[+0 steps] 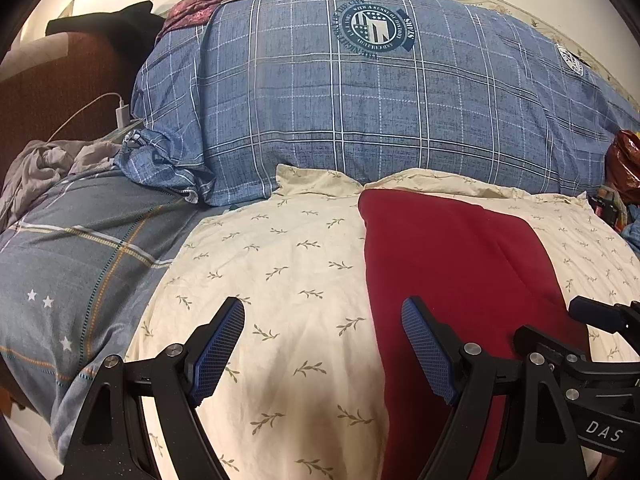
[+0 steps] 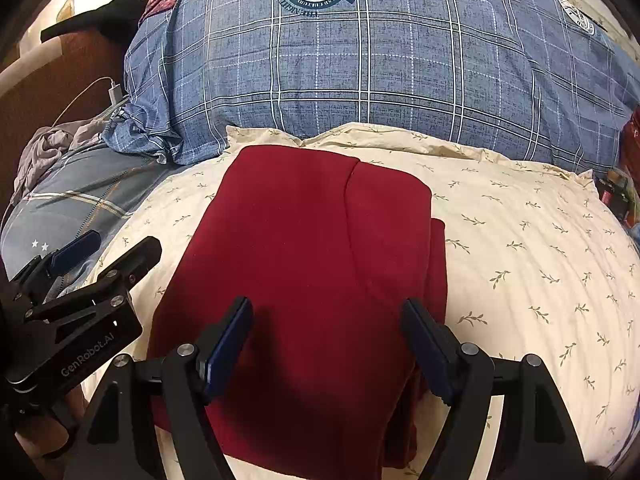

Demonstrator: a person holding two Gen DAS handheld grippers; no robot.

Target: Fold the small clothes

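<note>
A dark red garment [image 2: 304, 256] lies folded into a flat, roughly rectangular stack on a cream sheet with a leaf print [image 2: 520, 240]. My right gripper [image 2: 326, 312] hovers over the garment's near end, open, with nothing between its blue pads. In the left wrist view the same red garment [image 1: 460, 264] lies to the right, and my left gripper [image 1: 322, 312] stands open above the cream sheet [image 1: 280, 264], its right finger over the garment's left edge. The left gripper's body [image 2: 80, 300] shows at the left of the right wrist view.
A bulky blue plaid duvet [image 1: 360, 112] rises behind the cream sheet. A grey-blue striped sheet with stars [image 1: 72, 264] lies to the left, with crumpled grey cloth [image 1: 48, 168] and a white charger and cable [image 1: 120, 112] beyond. Red bag and clutter [image 1: 624, 160] sit at the right.
</note>
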